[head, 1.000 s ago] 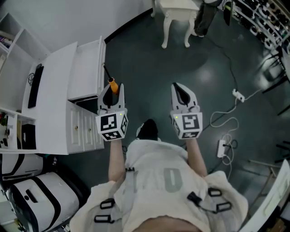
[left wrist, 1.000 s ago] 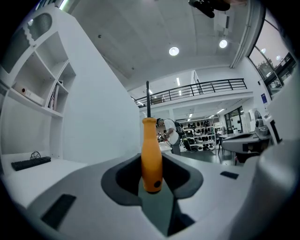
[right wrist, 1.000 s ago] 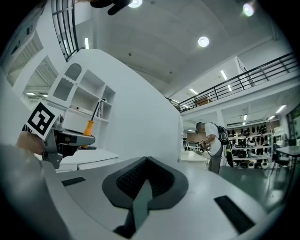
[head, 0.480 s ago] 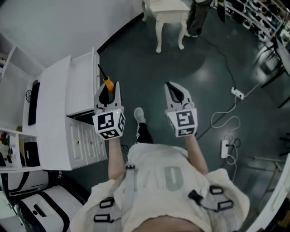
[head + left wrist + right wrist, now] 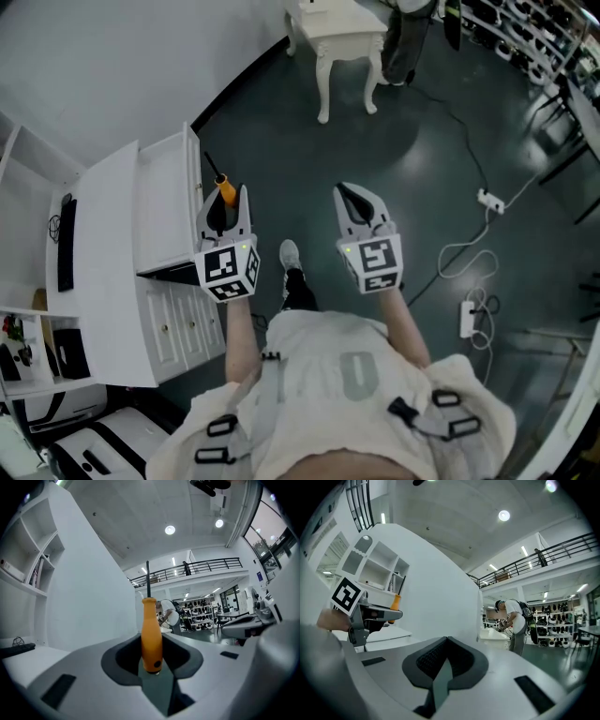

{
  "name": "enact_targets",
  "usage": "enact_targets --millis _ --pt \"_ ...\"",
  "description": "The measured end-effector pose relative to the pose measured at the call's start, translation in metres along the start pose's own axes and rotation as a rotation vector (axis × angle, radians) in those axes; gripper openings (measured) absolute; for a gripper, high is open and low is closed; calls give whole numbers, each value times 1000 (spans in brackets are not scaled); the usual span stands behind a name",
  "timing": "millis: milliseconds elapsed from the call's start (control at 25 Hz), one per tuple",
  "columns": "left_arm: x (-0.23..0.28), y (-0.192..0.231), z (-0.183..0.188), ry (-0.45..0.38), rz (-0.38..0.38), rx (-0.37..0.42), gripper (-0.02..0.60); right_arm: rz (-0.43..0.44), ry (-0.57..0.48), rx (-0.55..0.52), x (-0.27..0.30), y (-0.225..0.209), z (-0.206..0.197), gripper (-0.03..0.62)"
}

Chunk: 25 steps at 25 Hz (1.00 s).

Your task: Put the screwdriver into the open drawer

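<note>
Clamped in the left gripper: the screwdriver, pinched near the butt of its orange handle, dark shaft standing straight up above the jaws. Shut with nothing between the jaws: the right gripper (just its ribbed dark pads meeting). Held level side by side in front of the torso, left one just beside the front edge of the open drawer, screwdriver not yet inside it. Pulled out from the white cabinet, with dark floor below the grippers and one shoe between them. Farther off, a white stool; in the right gripper view, a person bent over a bench
</note>
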<state>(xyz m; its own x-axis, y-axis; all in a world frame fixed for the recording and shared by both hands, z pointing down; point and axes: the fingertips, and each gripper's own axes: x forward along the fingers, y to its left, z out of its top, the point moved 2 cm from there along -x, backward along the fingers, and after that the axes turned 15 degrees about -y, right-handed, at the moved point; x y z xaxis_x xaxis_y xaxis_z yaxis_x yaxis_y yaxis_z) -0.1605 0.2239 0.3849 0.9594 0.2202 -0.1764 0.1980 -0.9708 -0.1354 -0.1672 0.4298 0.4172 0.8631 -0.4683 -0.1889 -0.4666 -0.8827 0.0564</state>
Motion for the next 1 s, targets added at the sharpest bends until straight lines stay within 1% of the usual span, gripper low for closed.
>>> enact_targets --millis 80,200,400,560,800,1000 --pt "18 7 -3 -1 -8 -1 121 -13 0 1 15 -7 -2 5" --pt "49 16 -6 -7 -39 -2 121 -21 11 -12 42 -17 -5 5" --pt "104 39 -9 -4 -82 -14 121 -29 29 0 103 -26 -13 5" --pt "140 71 -19 -6 -78 -31 121 -31 26 10 158 -24 -18 5" --pt "187 125 -36 -12 -59 -55 121 24 77 -3 236 -9 -31 5" --pt "233 172 -41 -35 -45 -49 121 49 61 0 308 1 -32 5"
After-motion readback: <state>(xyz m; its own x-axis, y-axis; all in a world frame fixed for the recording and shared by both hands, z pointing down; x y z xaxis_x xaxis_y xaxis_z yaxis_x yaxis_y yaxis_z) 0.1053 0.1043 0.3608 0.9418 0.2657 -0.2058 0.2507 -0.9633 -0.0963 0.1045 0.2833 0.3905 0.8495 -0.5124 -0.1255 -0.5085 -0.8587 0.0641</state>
